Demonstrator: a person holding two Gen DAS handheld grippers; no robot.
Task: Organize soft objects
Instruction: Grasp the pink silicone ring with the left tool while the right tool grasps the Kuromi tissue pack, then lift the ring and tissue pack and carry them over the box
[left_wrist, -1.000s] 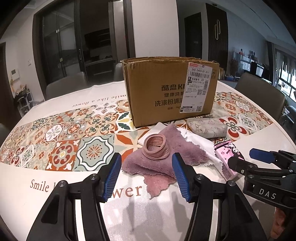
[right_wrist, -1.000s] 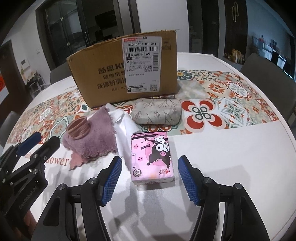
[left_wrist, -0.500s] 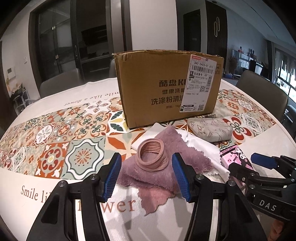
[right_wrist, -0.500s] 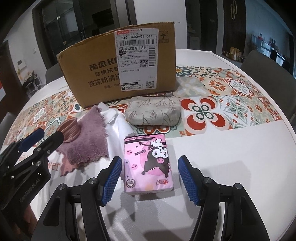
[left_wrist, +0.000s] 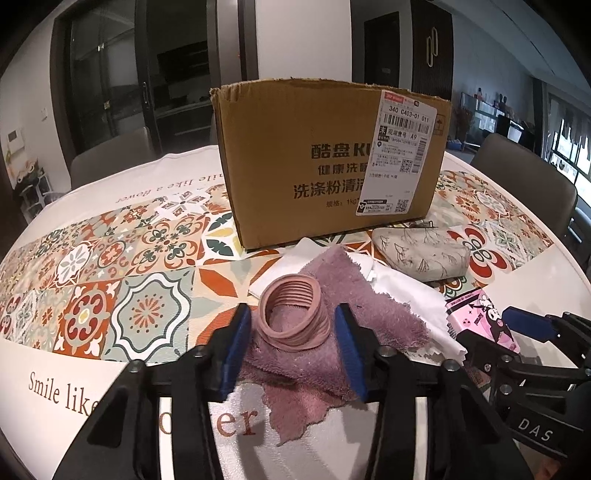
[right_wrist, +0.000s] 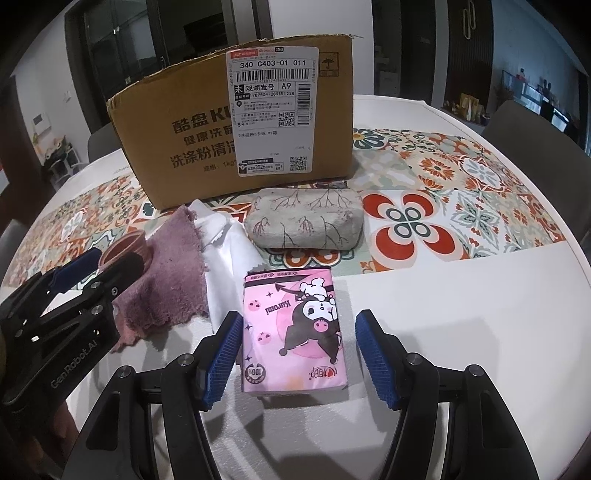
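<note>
A pink ribbed ring (left_wrist: 293, 317) sits on a purple towel (left_wrist: 373, 310), which lies over a white cloth (left_wrist: 413, 295). My left gripper (left_wrist: 293, 350) is open, its blue pads on either side of the ring and apart from it. A pink Kuromi tissue pack (right_wrist: 293, 328) lies flat on the table. My right gripper (right_wrist: 299, 354) is open with the pack's near end between its pads. A grey pouch with branch print (right_wrist: 304, 218) lies in front of a cardboard box (right_wrist: 236, 129). The left gripper also shows in the right wrist view (right_wrist: 96, 266).
The round table (right_wrist: 461, 350) has a patterned tile runner (left_wrist: 110, 288) across its middle. Grey chairs (left_wrist: 524, 177) stand around it. The cardboard box stands open-topped behind the soft things.
Both grippers have moved forward. The left one now has the ring between its pads, and the right one has the tissue pack's near end between its pads. Nothing on the table has moved.
</note>
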